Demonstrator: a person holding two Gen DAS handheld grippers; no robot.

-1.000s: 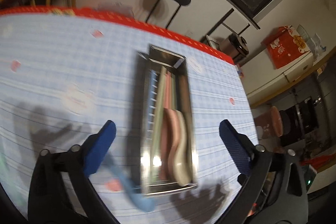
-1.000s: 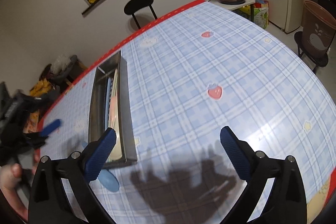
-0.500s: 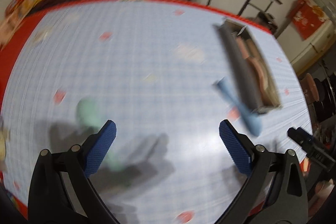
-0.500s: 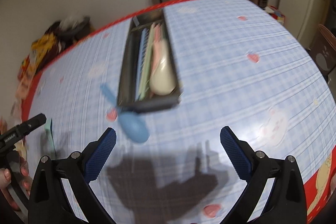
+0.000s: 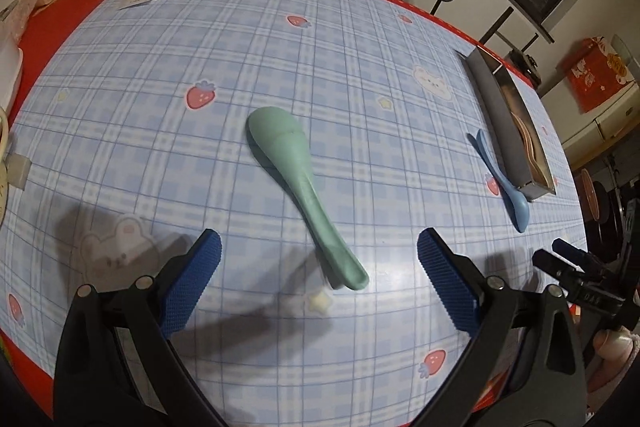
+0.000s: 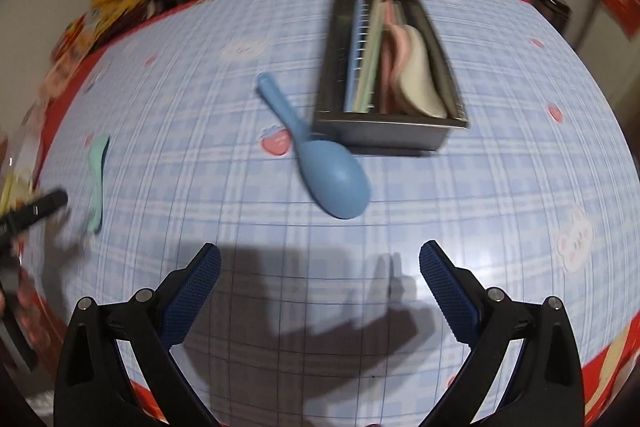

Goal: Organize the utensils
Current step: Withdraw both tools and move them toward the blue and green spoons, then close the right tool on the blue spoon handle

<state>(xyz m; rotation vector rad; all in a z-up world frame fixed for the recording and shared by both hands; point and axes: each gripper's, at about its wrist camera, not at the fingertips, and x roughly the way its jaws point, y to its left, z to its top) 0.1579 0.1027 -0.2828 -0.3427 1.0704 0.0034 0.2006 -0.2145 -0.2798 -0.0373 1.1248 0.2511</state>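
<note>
Spoons: one green; one blue; both loose.

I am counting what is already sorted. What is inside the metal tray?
The metal tray holds a cream spoon, a pink spoon and blue and green sticks; anything beneath them is hidden.

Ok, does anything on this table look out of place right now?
Yes, two spoons lie loose on the tablecloth instead of in the metal tray: the blue spoon just beside its near end, the green spoon well away, in front of the open left gripper.
</note>
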